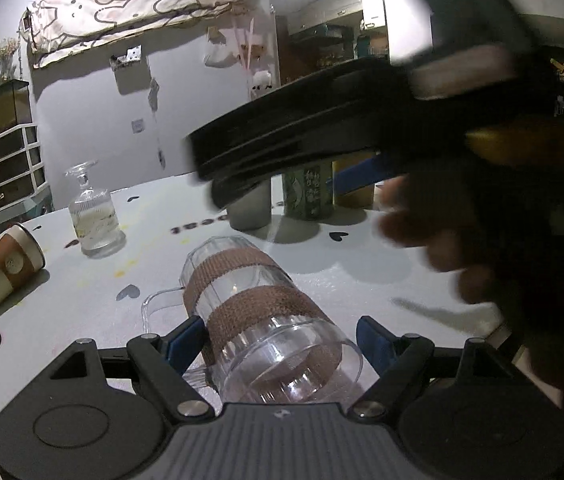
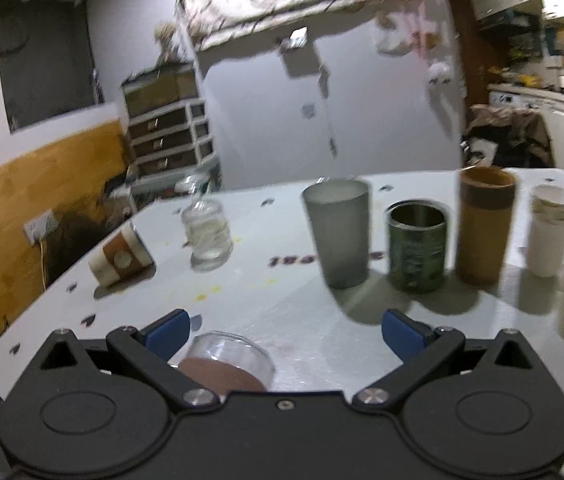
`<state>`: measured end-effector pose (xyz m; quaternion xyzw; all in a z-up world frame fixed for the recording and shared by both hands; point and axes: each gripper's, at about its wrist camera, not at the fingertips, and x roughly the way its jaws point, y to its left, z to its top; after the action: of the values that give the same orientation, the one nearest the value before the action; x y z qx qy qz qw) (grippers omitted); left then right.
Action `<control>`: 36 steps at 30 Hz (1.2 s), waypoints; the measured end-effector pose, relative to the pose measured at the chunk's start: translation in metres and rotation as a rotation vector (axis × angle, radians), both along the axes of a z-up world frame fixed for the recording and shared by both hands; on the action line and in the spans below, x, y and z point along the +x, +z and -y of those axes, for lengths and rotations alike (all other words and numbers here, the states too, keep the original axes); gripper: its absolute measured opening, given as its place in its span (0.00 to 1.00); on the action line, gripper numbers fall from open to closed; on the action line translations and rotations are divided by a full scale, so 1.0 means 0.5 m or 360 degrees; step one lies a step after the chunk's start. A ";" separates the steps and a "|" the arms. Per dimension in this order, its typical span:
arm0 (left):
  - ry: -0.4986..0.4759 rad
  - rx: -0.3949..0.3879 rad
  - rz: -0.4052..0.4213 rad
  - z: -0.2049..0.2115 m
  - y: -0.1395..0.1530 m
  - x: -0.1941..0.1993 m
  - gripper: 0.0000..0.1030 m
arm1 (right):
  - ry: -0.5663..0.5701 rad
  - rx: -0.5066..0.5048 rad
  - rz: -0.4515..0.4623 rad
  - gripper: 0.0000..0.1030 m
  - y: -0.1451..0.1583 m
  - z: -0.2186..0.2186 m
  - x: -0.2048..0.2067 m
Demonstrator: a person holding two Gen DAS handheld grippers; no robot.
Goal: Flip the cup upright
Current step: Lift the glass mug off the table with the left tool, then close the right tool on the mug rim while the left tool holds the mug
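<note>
We are lining up the grasp: the glass cup point(image 1: 258, 312) lies on its side near the surface's point(image 1: 82, 304) near edge, between our left gripper's point(image 1: 282, 340) open jaws, seemingly untouched. Right gripper point(image 2: 285, 332) hovers open. Next, close and tip it upright.

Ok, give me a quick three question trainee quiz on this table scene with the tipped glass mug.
1. True or false: the glass mug lies on its side between the left tool's open fingers.
2. Which cup also lies tipped over? A) paper coffee cup B) grey tumbler C) green tin
3. Fill in: the right tool is ____, holding nothing.

Key: 1 true; 2 A; 3 open
</note>
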<state>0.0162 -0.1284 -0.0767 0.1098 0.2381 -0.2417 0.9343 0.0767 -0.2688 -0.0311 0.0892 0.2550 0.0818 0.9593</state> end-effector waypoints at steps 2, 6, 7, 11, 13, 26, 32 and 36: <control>-0.0007 -0.0017 0.0005 -0.006 -0.002 -0.001 0.80 | 0.0072 -0.0009 -0.0058 1.00 -0.007 -0.021 0.030; -0.0003 -0.0026 0.0025 -0.023 -0.004 0.000 0.80 | 0.0197 -0.0032 -0.0204 1.00 -0.027 -0.062 0.087; 0.0013 -0.0020 0.0036 -0.025 -0.004 -0.005 0.82 | 0.0213 -0.0047 -0.0241 1.00 -0.032 -0.070 0.098; 0.0045 0.0010 0.0061 -0.038 -0.008 -0.011 0.84 | 0.0203 -0.0128 -0.0336 1.00 -0.048 -0.093 0.128; 0.0051 0.0024 0.0053 -0.039 -0.010 -0.012 0.86 | 0.0233 -0.0122 -0.0362 1.00 -0.051 -0.097 0.137; 0.0301 -0.0009 0.0038 -0.097 -0.004 0.006 0.91 | 0.0205 -0.0127 -0.0455 1.00 -0.049 -0.064 0.167; 0.0405 -0.0035 0.0004 -0.121 -0.007 0.038 0.91 | 0.0015 -0.0295 -0.0497 0.99 -0.069 -0.007 0.137; 0.0477 -0.0067 -0.0026 -0.136 -0.007 0.059 0.91 | -0.0016 -0.0178 -0.0483 0.99 -0.070 0.035 0.085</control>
<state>0.0456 -0.0604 -0.0802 0.0515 0.2542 -0.1052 0.9600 0.1192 -0.2864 -0.0662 0.0482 0.4006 0.0482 0.9137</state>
